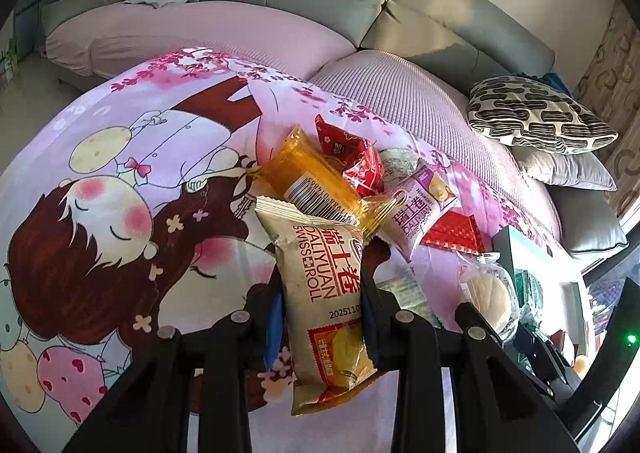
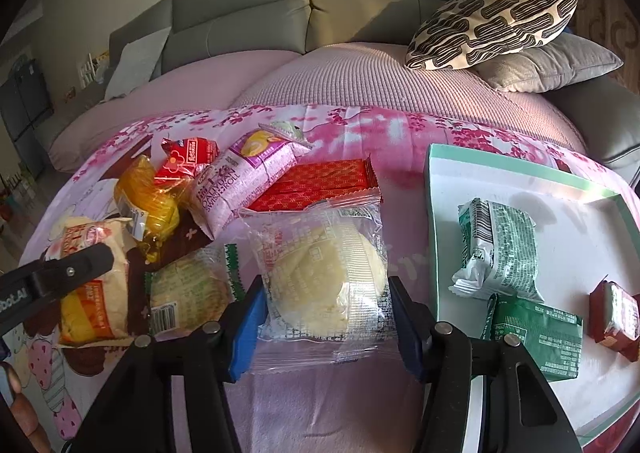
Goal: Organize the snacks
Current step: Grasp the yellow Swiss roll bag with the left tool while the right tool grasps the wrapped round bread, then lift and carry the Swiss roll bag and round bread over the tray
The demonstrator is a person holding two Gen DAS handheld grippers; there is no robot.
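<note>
A beige Swiss roll packet [image 1: 320,293] stands between my left gripper's [image 1: 322,289] fingers, which are shut on its middle; its top leans against an orange packet [image 1: 312,181]. In the right wrist view my right gripper [image 2: 326,317] straddles a round pastry in a clear wrapper [image 2: 324,285] that lies on the cloth. Both blue pads [image 2: 248,321] touch the wrapper's sides. A white tray with a teal rim [image 2: 436,173] sits to the right and holds a white-green packet [image 2: 500,249], a dark green packet [image 2: 536,337] and a dark red one [image 2: 616,317].
Loose snacks are piled on the pink cartoon cloth [image 1: 100,173]: a red packet [image 2: 188,161], a purple Swiss roll [image 2: 240,181], a flat red packet [image 2: 320,185], a green-edged packet [image 2: 188,293]. A grey sofa [image 2: 360,13] with cushions [image 2: 492,25] stands behind.
</note>
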